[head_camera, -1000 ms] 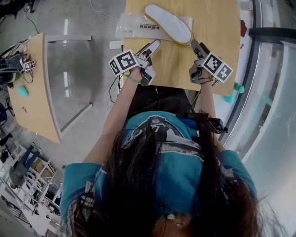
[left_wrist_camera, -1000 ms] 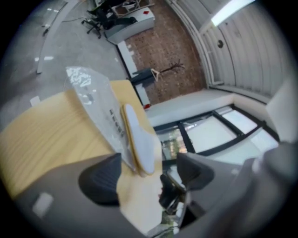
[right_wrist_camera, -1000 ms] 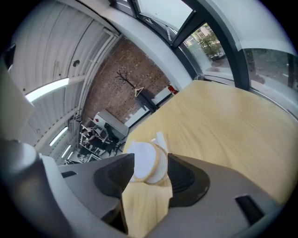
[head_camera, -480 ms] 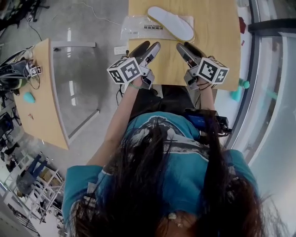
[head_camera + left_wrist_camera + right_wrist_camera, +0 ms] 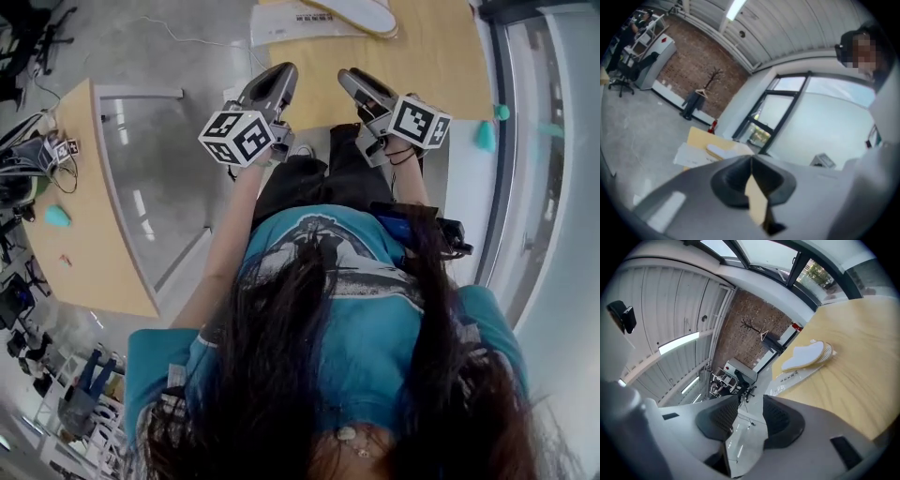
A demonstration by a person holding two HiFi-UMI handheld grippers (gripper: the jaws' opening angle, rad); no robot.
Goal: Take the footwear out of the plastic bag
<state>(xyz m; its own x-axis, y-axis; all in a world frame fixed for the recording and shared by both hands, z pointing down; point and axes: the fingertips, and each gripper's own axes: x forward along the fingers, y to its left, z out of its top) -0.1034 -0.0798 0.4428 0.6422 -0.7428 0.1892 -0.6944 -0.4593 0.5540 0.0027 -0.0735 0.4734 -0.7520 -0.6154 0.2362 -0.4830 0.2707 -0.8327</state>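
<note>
Head view shows both grippers drawn back and lifted toward the person since a second ago, when their tips were down by the bag and the slipper. The left gripper now hangs at the near left corner of the wooden table, well apart from the bag. It has also rolled, so its marker cube faces another way than before. Its jaws have just been closing and in the left gripper view they meet, with nothing between them. The right gripper, which was close to the slipper's end a second ago, now hangs over the near edge of the table, well clear of it. Its jaws have just been closing a little, but in the right gripper view they stand plainly apart, with only floor showing in the gap.

The white slipper and the plastic bag lie as they did. They now sit at the very top of the head view, partly cut off, because the view has shifted.

The plastic bag lies flat on the far part of the table, with a printed label showing on it. The slipper is out of the bag, sole up, resting across its right end and touching it. Both gripper views show this same pair ahead on the table: slipper lying over bag
</note>
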